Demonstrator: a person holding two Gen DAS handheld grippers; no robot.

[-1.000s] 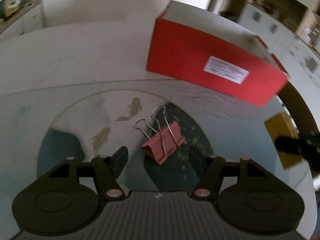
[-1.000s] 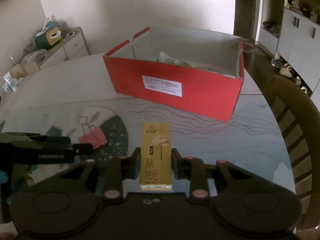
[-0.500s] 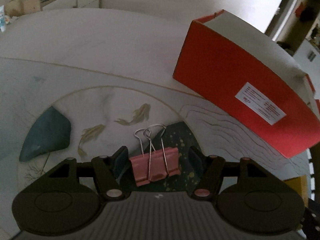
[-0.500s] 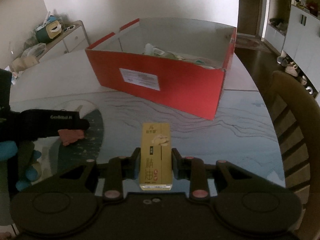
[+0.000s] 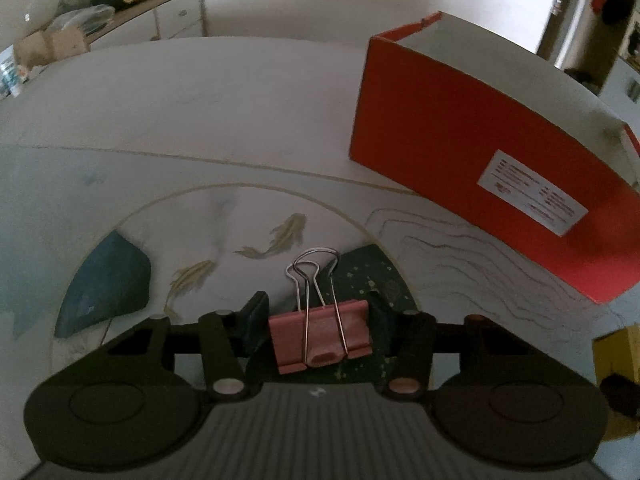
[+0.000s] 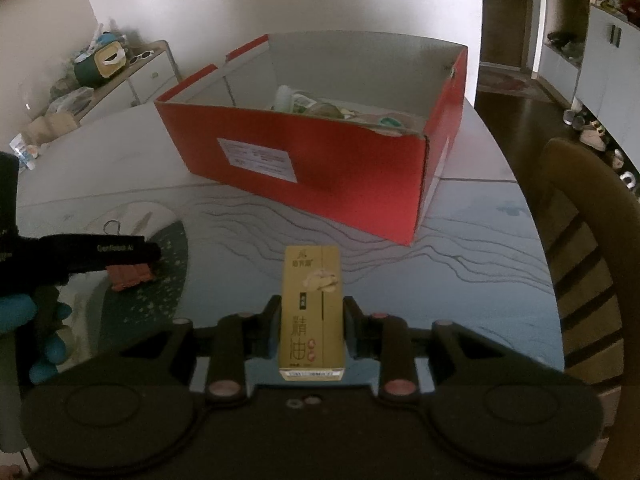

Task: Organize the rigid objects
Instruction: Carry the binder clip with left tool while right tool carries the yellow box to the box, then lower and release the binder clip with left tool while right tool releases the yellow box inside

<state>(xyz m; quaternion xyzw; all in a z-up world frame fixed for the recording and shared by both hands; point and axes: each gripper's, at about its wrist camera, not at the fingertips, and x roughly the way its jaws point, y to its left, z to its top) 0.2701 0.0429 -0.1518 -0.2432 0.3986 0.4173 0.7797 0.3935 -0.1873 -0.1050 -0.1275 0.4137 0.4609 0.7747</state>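
Angled steeply down at the patterned table (image 5: 200, 128), the left gripper (image 5: 318, 320) was closing its jaws around a pink binder clip (image 5: 320, 336) lying on the dark speckled patch near the table's near edge, the left pad not yet pressing on it. The right gripper (image 6: 312, 328), also tilted down, held clamped a small gold carton (image 6: 312, 312) printed with Chinese characters. Ahead toward the far edge stood an open red box (image 6: 320, 152) with a white label, its writing too blurred to read, already holding assorted items; a wooden chair (image 6: 592, 248) stood at the right edge.
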